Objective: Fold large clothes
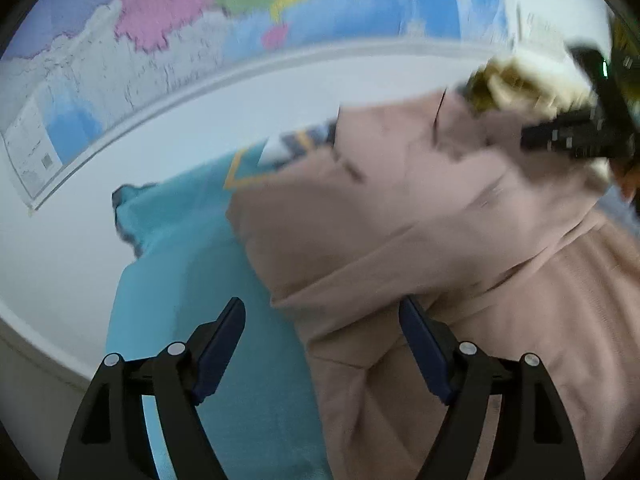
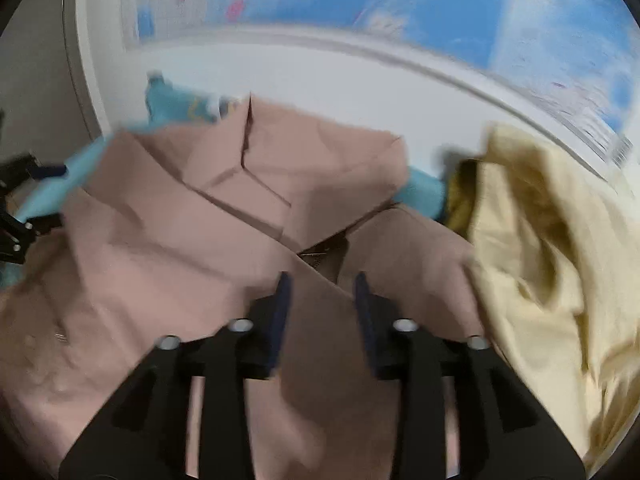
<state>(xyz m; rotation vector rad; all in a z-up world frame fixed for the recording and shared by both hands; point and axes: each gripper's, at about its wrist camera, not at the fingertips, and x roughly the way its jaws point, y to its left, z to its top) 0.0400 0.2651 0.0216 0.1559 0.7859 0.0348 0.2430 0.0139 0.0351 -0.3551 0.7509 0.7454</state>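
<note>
Pink jacket [image 2: 192, 240] spread on white desk [image 1: 60, 240], collar toward 12 o'clock over teal garment [image 1: 180, 280]. Right claw [image 2: 323, 284] half apart, empty, nearest collar opening. Left claw [image 1: 322, 312] wide apart, empty, jacket edge at 1 o'clock.

Left tool [image 1: 322, 312] gapes wide; right tool [image 2: 323, 285] half parted, both empty

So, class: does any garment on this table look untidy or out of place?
Yes. The cream garment lies crumpled in a heap beside the pink garment, and the pink one sprawls skewed over the blue garment, none yet folded.
</note>
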